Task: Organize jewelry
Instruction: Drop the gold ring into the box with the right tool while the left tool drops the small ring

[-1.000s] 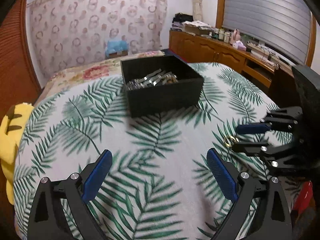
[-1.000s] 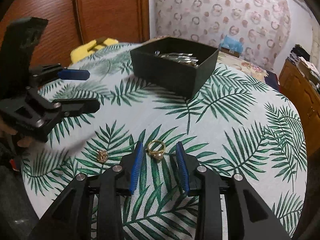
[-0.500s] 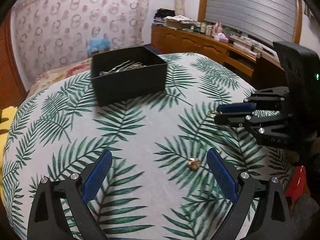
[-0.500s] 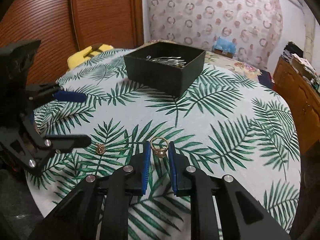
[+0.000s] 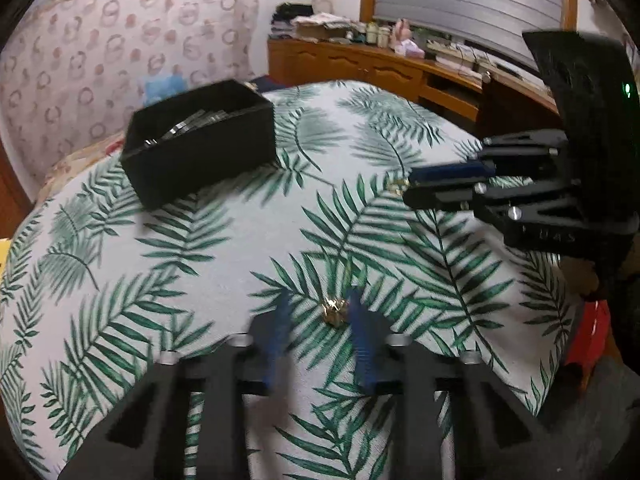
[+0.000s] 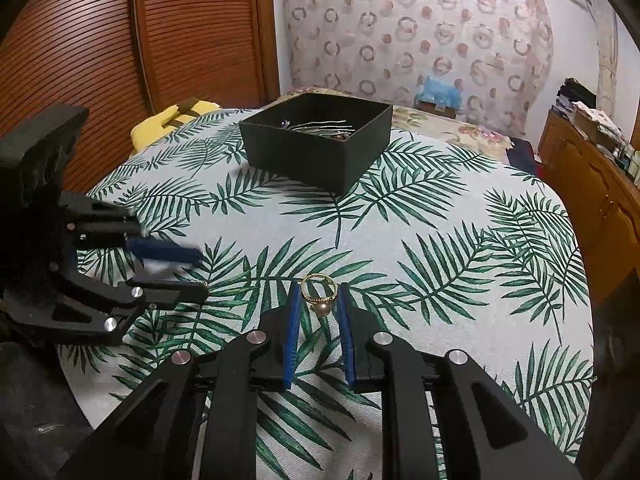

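My left tool (image 5: 316,312) has just been closing around the small gold earring (image 5: 335,311), not yet pinching it. My right tool (image 6: 318,300) pinches the gold ring (image 6: 319,292). Both can go in the black box (image 6: 320,148).

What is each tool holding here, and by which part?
The right tool pinches the gold ring with a dark bead across its band near the bead. The left tool, jaws just closing, brackets a small gold jewelry piece; no firm hold is visible.
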Motion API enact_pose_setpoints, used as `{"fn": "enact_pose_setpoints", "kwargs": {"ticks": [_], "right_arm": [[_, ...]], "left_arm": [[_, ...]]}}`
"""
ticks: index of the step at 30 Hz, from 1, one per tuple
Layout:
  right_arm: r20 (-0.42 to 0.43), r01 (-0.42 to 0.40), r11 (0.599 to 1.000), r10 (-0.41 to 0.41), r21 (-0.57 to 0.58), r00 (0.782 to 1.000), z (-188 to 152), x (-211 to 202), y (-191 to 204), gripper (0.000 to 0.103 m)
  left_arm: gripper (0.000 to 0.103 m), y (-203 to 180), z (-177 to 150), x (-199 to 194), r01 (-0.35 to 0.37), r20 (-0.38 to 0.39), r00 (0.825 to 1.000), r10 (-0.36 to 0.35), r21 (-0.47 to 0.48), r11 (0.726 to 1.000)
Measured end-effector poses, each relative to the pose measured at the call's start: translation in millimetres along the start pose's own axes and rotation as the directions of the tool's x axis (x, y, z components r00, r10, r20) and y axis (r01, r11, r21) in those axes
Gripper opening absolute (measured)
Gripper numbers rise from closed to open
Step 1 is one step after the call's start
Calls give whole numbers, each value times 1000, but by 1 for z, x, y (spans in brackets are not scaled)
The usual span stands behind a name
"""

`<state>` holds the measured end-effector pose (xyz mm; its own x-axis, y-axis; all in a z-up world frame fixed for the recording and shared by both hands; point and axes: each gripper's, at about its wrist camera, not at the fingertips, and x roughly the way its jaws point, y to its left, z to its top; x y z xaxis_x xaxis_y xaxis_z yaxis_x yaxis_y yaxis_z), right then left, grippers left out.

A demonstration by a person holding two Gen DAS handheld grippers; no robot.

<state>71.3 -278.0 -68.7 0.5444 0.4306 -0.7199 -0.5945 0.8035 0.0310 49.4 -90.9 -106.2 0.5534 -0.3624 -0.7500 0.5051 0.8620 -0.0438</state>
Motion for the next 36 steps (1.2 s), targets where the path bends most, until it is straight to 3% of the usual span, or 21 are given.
{"fn": "enact_pose_setpoints", "kwargs": {"ticks": [1,2,13,30,36], "right_arm": [[0,0,1000,0,1,1000,0,0,-1,20],[0,1,1000,-1,2,1000,0,0,-1,20],[13,1,1000,0,-17,1000,13,-2,-3,20],[85,-32,994,40,-101,996,112,44,-8,21],[68,-48,993,56,-112,996,133,65,-17,21]], "left_arm": [[13,-1,-1,0,10,1,1000,-10,2,1000],[12,-2,-1,-1,22,2,1000,-22,7,1000],[10,17,8,-8,-11,37,999,12,-33,999],[10,89,79,-16,-84,142,984,103,-135,987],[10,113,102,-10,-113,148,980,135,-149,982]]}}
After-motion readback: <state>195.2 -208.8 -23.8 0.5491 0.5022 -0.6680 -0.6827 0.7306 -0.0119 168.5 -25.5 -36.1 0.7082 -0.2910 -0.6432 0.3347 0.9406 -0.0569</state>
